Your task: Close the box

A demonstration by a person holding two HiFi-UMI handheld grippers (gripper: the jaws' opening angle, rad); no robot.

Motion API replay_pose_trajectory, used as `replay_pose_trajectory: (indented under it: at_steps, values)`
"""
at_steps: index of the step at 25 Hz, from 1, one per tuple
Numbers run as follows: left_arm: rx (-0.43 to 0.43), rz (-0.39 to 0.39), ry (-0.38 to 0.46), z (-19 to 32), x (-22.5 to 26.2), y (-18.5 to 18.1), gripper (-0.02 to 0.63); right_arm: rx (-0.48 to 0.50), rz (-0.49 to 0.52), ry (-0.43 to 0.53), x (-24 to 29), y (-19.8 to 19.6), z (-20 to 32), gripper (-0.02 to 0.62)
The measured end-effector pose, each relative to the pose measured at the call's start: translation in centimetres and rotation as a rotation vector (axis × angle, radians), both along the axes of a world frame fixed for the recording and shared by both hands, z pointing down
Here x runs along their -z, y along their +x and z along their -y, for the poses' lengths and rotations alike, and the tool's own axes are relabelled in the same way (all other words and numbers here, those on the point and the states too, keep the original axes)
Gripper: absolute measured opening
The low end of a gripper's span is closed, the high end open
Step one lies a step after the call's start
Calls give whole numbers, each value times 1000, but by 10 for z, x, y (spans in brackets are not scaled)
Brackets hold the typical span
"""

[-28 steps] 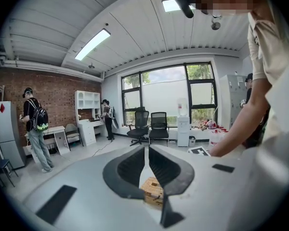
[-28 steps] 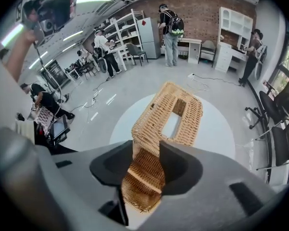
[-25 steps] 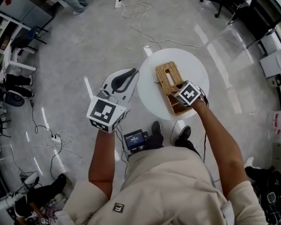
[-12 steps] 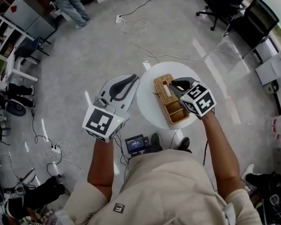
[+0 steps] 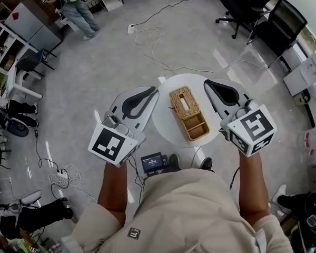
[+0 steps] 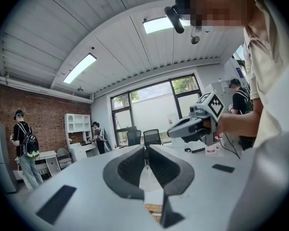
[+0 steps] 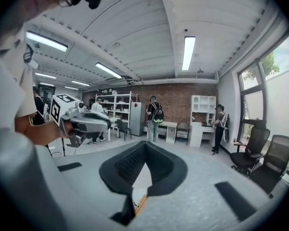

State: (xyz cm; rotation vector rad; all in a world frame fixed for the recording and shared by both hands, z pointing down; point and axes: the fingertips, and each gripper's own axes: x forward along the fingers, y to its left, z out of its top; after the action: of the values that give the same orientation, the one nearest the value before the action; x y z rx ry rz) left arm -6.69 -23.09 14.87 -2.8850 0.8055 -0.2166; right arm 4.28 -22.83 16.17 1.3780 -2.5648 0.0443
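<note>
Lying between the claws, untouched: box (image 5: 188,113) on table (image 5: 168,125) | left claw (image 5: 152,90) closed, empty | right claw (image 5: 208,83) closed, empty

Grey floor (image 5: 110,51) (brick wall (image 7: 183,97) behind)

the left forearm (image 5: 114,186) and right forearm (image 5: 251,186) are bare and reach forward from the torso. the left gripper (image 5: 148,90) and right gripper (image 5: 207,83) are held about level and well apart (jaws angled slightly toward each other). each gripper's jaws meet at the tips with nothing between them.
</note>
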Motion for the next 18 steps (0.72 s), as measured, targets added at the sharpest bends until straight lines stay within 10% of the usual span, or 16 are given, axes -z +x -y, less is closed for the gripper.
replay_pose_trajectory:
  at_steps: [18]
  values:
    - [-53,9,7,-42,8,10,23,-45,-52,103,50,13,-60,-9]
